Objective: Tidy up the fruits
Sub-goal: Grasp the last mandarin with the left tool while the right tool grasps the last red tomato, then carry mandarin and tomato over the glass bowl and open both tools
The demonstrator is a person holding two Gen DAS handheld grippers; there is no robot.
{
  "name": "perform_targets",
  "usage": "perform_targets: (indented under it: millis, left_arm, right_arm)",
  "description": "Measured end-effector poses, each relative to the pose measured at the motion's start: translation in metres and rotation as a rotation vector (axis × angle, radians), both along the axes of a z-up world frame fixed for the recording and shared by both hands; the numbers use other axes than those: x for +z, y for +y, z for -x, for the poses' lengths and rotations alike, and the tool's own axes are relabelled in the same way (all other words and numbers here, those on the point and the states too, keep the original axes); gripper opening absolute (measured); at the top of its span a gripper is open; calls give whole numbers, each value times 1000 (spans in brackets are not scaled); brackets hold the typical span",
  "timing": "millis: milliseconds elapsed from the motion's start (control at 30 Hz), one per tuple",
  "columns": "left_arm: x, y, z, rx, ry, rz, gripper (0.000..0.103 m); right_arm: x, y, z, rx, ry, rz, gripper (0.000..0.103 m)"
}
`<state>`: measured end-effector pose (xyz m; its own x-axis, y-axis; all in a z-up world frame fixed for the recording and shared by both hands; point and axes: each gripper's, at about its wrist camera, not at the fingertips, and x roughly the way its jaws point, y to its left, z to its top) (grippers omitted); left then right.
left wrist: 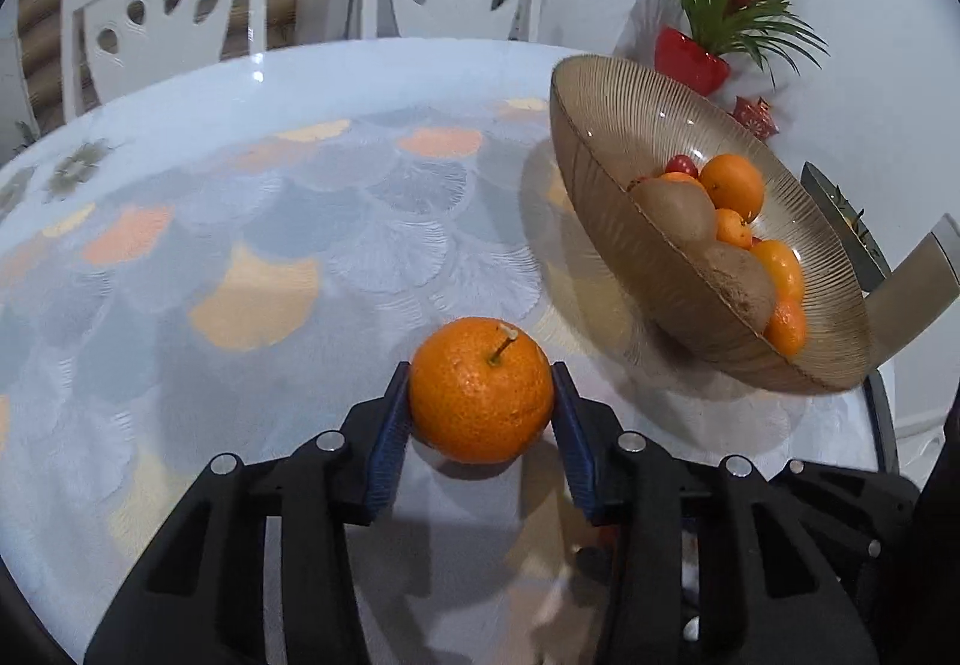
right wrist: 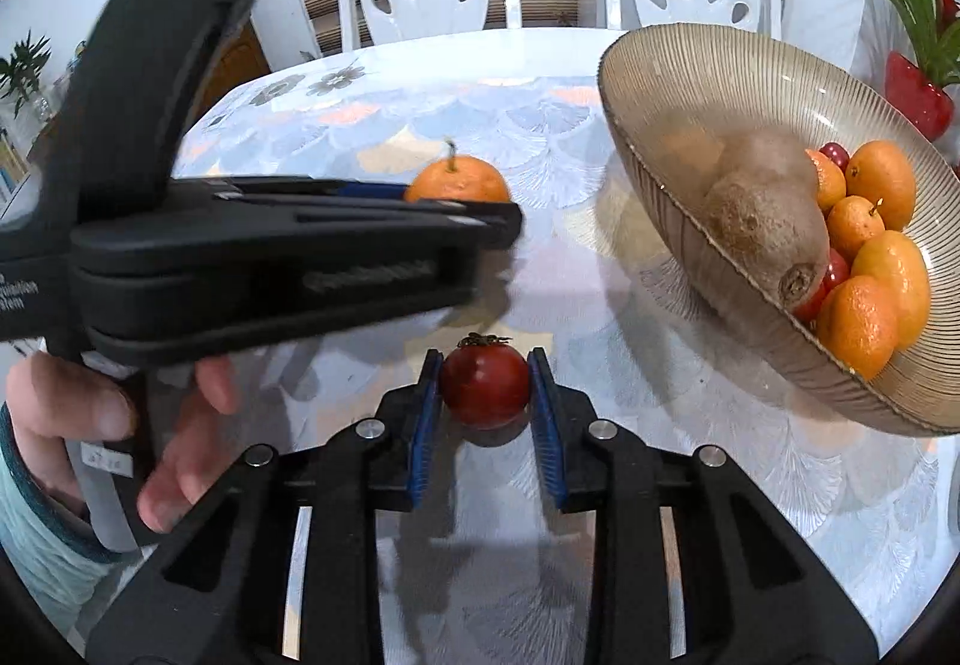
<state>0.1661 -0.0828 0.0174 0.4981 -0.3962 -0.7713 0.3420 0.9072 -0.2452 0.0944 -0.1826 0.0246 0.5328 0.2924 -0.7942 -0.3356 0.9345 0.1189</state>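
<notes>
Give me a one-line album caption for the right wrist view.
Right gripper closed on a small dark red fruit beside the fruit-filled ribbed glass bowl, while the left gripper holds a mandarin.

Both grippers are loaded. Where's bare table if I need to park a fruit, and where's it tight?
Free: the patterned cloth left of the orange, running back to the white chairs. Crowded: the ribbed bowl at right, already heaped with oranges and kiwis, and the strip between left gripper and right gripper, which grips the red fruit.

Bright indoor light; soft shadows; fisheye-bent edges; slight motion blur.
</notes>
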Motion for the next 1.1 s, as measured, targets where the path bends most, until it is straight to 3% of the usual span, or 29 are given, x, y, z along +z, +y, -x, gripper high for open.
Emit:
perform_targets:
  millis: [333,567,733,933,1100]
  left_arm:
    - [38,11,47,-27,-58,49,44]
    - [86,-16,81,-66,-162,51,44]
    - [122,-39,98,-94,-214,102,44]
    - [140,-75,79,-94,-215,120,44]
    - [126,-103,40,-106,-194,102,44]
  right_arm:
    - [31,-23,47,-8,-50,-31,29]
    - [74,-67,69,-86,-134,-58,29]
    - [111,-107,69,-186,-189,-68,29]
    - [143,-154,33,-314,-215,-101,29]
    - [137,-175,-3,-372,-189,-124,29]
